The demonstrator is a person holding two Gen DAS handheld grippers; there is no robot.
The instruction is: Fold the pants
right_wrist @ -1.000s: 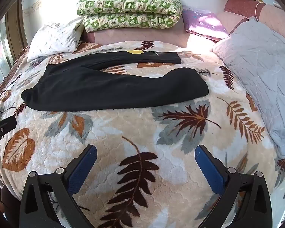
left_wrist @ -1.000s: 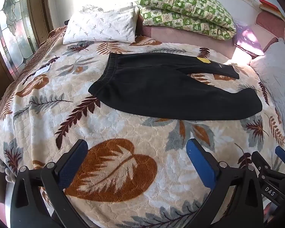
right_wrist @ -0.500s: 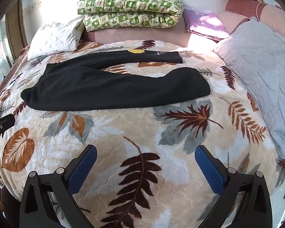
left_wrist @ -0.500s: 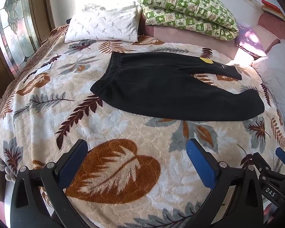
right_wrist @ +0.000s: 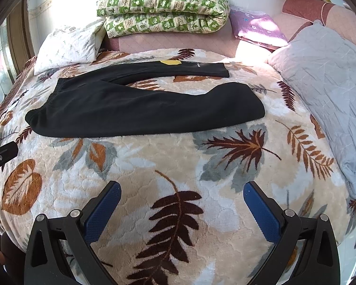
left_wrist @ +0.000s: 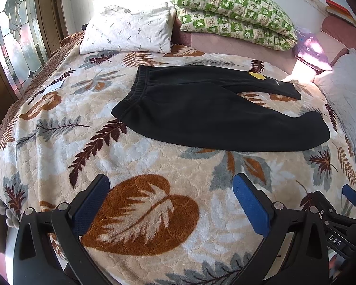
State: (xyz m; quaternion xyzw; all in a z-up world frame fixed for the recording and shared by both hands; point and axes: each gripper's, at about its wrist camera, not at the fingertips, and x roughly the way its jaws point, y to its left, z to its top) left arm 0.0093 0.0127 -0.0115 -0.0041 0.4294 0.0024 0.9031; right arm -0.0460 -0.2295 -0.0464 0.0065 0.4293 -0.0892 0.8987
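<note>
A bed covered by a leaf-patterned blanket (left_wrist: 135, 156) fills both views, spreading out ahead of and beneath the fingers of each tool. Next in size, well ahead of both pairs of fingers, the black pants (left_wrist: 208, 109) lie flat on that blanket and apart from either tool: the waistband (left_wrist: 136, 87) sits ahead and a little left of the left gripper (left_wrist: 170, 190), while the two legs run off to the right and splay apart, the nearer cuff (right_wrist: 244, 104) lying straight ahead of the right gripper (right_wrist: 181, 196). A small yellow tag (right_wrist: 170, 62) rests on the farther leg. Beyond the pants, past the reach of the fingers, a folded green checked quilt (right_wrist: 161, 9) is stacked at the head of the bed, with a white pillow (left_wrist: 128, 33) left of it and a grey quilted cushion (right_wrist: 330, 87) off to the right of the right tool's fingers. As a judgement, the folding has not begun: the legs are unstacked, no crease shows, and everything is still to do, likely starting with laying one leg over the other, then doubling the length. No basket, box or drawer is in sight, so nothing is contained anywhere. Both tools have their blue pads spread wide and released, gripping nothing, hovering over bare blanket short of the garment.
</note>
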